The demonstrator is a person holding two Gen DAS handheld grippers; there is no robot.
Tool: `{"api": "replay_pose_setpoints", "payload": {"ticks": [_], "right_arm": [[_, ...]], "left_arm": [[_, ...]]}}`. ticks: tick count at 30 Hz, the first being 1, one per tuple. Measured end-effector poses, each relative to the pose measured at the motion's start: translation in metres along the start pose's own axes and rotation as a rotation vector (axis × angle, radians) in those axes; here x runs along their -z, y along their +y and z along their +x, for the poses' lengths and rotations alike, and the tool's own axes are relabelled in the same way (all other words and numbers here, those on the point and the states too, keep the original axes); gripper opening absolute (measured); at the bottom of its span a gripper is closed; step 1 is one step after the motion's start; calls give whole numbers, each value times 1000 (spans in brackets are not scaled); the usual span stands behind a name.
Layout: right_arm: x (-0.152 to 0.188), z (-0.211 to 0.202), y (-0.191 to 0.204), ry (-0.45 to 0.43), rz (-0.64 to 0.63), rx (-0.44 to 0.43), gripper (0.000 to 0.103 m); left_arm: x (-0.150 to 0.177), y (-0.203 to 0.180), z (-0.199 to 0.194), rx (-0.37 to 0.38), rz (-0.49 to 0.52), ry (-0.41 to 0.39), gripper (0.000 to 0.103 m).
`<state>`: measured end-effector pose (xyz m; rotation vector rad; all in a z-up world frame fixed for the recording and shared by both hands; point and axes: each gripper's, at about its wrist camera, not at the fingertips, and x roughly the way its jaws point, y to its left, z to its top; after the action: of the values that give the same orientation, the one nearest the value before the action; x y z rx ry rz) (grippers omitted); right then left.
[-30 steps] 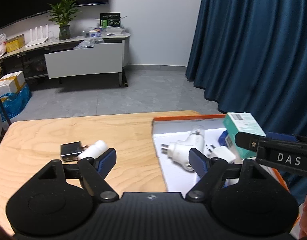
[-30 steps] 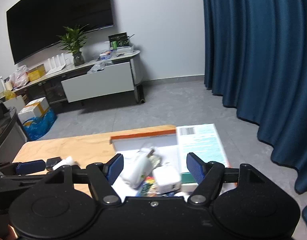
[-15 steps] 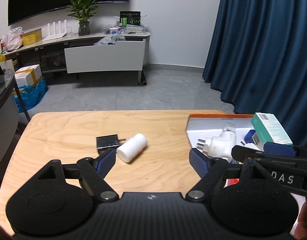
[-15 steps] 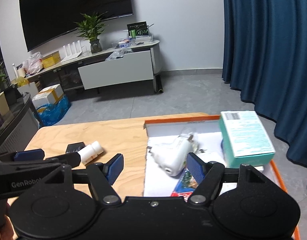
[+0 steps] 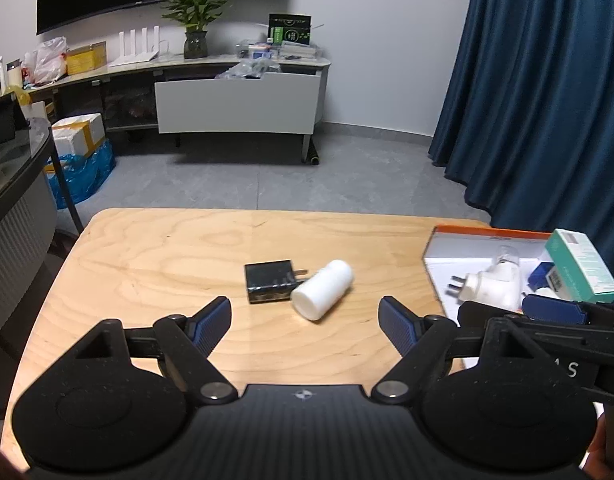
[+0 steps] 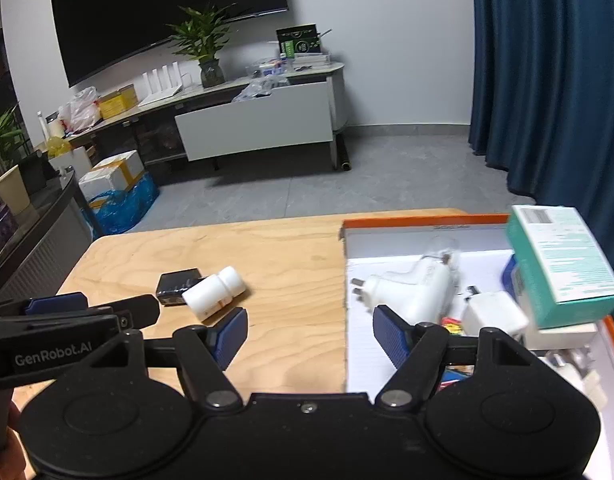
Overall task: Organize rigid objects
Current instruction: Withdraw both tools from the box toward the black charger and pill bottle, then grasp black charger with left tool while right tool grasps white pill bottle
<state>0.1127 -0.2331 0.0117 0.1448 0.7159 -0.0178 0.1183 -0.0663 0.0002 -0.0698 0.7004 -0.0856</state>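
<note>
Swung away from the orange-rimmed box (image 5: 489,233) toward the white bottle (image 5: 322,295) and black charger (image 5: 268,287) lying touching, well left of that box, with left gripper (image 5: 305,320) and right gripper (image 6: 309,334) both wide and empty; probably next for pickup.

White bottle (image 5: 322,289) on its side, touching black charger (image 5: 269,281)

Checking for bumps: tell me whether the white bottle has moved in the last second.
No. The white bottle still lies against the black charger's prongs, as before.
</note>
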Motion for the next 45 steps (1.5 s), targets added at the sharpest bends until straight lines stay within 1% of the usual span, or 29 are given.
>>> {"api": "replay_pose_setpoints", "payload": {"ticks": [10,18,20,26,29,34,39,41,42,43,44,45], "right_arm": [[2,25,15,27,-9,-33,84],[2,39,21,39,-7,-47,84],[3,43,21,43,-6,-52,84],[2,49,18,45,-2,-54,84],[2,52,18,43,-1,-55,84],[1,56,19,42,-9,-56,84],[-3,61,23,38,-12,-56,84],[-4,64,26,41,-12,-54,84],[-4,65,27,42,-13,-53,84],[-3,67,28,43,-11,-52,84],[-3,68,29,46,-5,-53,84],[-3,70,31,48,0,-55,84]], "left_arm": [[0,31,18,-40,-18,20,83],[-5,44,39,-54,15,29,83],[-6,46,46,-42,34,36,83],[-6,52,70,3,140,68,83],[-6,55,79,26,170,69,83],[-7,52,93,50,232,57,88],[-11,53,101,72,234,35,88],[-11,53,103,81,227,33,85],[-10,53,104,87,222,38,78],[-8,53,104,95,209,41,68],[-7,53,103,93,200,36,66],[-7,52,102,84,200,26,61]]}}
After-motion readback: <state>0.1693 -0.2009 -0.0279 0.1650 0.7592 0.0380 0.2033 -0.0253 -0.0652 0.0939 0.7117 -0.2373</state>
